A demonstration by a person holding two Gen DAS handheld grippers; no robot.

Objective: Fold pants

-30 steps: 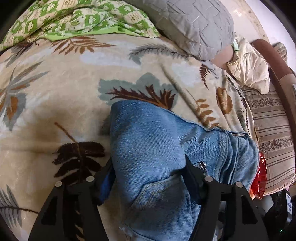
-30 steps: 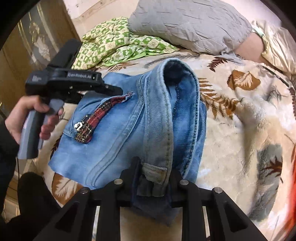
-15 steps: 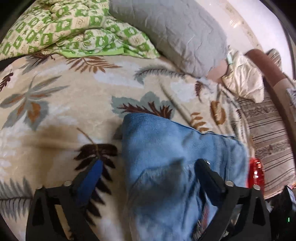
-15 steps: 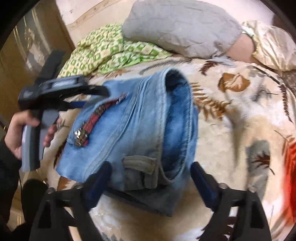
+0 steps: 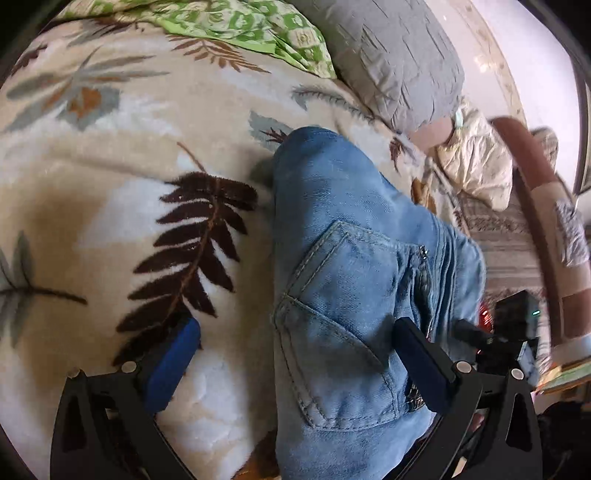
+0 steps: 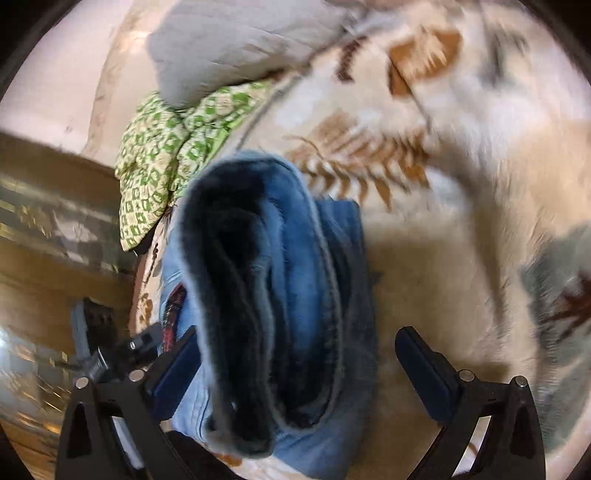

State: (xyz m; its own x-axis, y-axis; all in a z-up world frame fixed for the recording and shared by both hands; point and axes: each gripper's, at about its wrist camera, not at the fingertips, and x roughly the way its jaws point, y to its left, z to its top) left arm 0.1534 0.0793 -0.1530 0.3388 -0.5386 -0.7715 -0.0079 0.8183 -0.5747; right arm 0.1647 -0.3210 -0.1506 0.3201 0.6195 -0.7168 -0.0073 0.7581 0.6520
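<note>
Folded blue jeans [image 5: 354,295] lying on the leaf-print blanket [image 5: 110,184] of the bed, a back pocket facing up in the left wrist view. Left tool [image 5: 295,365] spread wide, gripping nothing: blue pad [image 5: 171,363] over bare blanket to one side, the other finger [image 5: 424,365] over the denim. Right tool [image 6: 291,373] likewise spread wide, gripping nothing, looking into the dark rolled end of the jeans [image 6: 266,295]; one finger [image 6: 173,373] up against the denim, the other [image 6: 424,373] over bare blanket [image 6: 461,184]. Right wrist view blurred. Gray pillow [image 5: 399,59] and green checked quilt [image 5: 240,26] bunched toward the head edge of the bed, well apart from the jeans. Cream cushion [image 5: 476,155] just beside the pillow, near the bed's edge.
</note>
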